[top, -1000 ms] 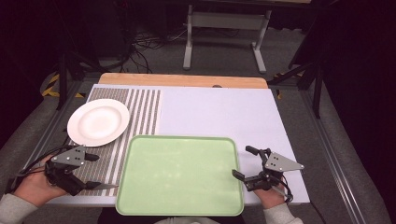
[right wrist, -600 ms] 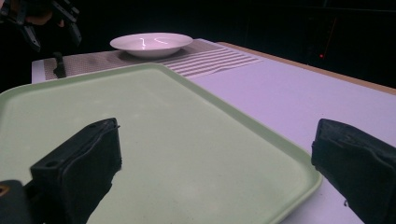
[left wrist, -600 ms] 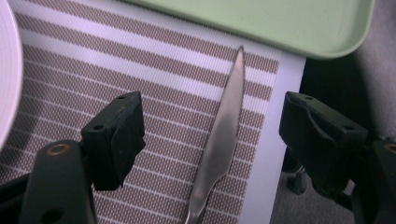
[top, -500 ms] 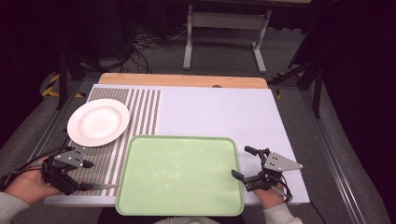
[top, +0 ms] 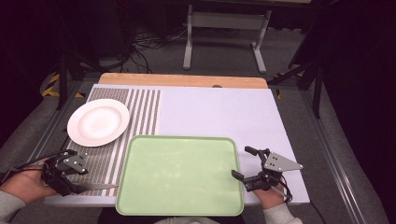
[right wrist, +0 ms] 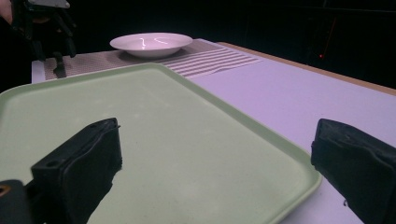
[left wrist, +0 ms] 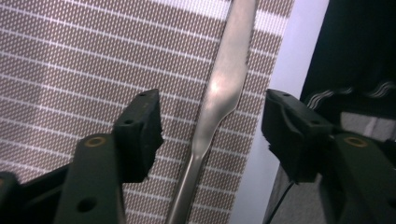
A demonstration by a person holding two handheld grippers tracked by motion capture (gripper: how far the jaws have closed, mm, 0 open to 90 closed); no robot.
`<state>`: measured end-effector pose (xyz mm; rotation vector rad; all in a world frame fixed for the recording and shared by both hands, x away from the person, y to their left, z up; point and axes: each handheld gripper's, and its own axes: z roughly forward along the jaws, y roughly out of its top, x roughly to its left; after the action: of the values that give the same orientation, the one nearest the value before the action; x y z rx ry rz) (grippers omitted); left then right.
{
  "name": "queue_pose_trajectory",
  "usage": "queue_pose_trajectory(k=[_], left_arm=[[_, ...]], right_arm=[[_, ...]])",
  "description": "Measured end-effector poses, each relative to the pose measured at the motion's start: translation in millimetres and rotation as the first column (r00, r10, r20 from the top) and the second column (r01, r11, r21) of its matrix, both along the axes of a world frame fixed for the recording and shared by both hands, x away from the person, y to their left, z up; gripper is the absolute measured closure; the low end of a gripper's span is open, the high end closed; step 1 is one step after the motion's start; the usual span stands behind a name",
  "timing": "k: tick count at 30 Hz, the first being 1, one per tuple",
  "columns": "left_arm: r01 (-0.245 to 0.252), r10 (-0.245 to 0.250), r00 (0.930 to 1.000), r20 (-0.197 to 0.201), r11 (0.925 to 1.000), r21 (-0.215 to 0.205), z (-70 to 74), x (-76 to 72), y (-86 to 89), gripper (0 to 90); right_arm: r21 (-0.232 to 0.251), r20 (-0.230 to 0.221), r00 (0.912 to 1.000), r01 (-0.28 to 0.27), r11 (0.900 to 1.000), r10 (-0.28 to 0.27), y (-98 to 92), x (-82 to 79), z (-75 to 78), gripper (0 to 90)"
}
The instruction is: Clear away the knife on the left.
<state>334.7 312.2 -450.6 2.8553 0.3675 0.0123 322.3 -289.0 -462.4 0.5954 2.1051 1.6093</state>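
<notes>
Bench [top: 219,112]: your left tongs [top: 74,179] spread wide astride butter knife [left wrist: 219,93] on striped mat [top: 140,107]; right tongs [top: 245,163] released beside green tray [top: 180,172].

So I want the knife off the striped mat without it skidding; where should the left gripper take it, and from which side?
Grip the knife across its handle, near where it narrows toward the neck, coming straight down from above. It lies flat on the striped mat, and the left gripper is open with one of its fingers on each side, so closing there pinches the long edges.
</notes>
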Motion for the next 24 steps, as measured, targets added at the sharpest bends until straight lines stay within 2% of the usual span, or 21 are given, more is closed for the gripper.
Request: queue_pose_trajectory(k=[3,4,5,6,7,9,12,13,18,21,24], left_arm=[[0.019,-0.019,0.9998,0.003,0.999,0.042,-0.5,-0.6,-1.0,42.2],[0.03,-0.031,0.9995,0.009,0.9965,0.078,-0.7,-0.2,-1.4,43.5],[0.03,-0.031,0.9995,0.009,0.9965,0.078,-0.7,-0.2,-1.4,44.0],[0.039,-0.04,0.9991,0.011,0.9953,0.088,-1.2,0.4,-1.3,45.8],[0.047,-0.049,0.9987,0.014,0.9918,0.119,-1.8,0.6,-1.2,47.1],[0.053,-0.055,0.9983,0.019,0.9901,0.13,-1.9,0.5,-1.3,49.7],[0.07,-0.075,0.9969,0.023,0.9805,0.184,-3.2,0.2,-2.3,51.8],[0.073,-0.079,0.9966,0.022,0.9793,0.188,-3.9,0.2,-2.2,53.3],[0.109,-0.116,0.9931,0.015,0.9625,0.249,-7.2,1.1,-2.8,60.3],[0.136,-0.153,0.9875,0.035,0.9449,0.298,-9.0,-1.1,-3.9,66.7],[0.161,-0.179,0.9833,0.031,0.9373,0.309,-9.8,-2.1,-4.6,72.4]], right_arm=[[-0.003,0.001,1.0,0.0,1.0,0.0,0.0,-0.1,-0.1,2.5],[-0.002,0.001,1.0,0.0,1.0,0.0,-0.2,0.0,0.0,2.5],[0.0,0.002,1.0,0.0,1.0,0.0,-0.1,0.0,0.0,2.5],[0.001,0.002,1.0,-0.001,1.0,0.001,0.1,0.0,0.1,2.5],[0.001,0.002,1.0,-0.001,1.0,0.001,0.2,-0.2,0.1,2.5],[-0.004,0.001,1.0,0.0,1.0,0.0,0.2,-0.5,0.3,2.7],[-0.015,0.007,0.9999,0.008,1.0,-0.008,0.3,-0.6,-0.1,3.2],[-0.012,0.008,0.9999,0.007,1.0,-0.006,0.2,-0.6,0.0,3.3],[-0.012,0.009,1.0,0.004,1.0,-0.004,0.3,-0.8,0.0,3.5],[-0.016,0.012,0.9999,0.004,1.0,-0.004,0.5,-0.6,-0.3,3.6],[-0.018,0.013,0.9999,0.005,1.0,-0.005,0.6,-0.6,-0.3,3.8]])
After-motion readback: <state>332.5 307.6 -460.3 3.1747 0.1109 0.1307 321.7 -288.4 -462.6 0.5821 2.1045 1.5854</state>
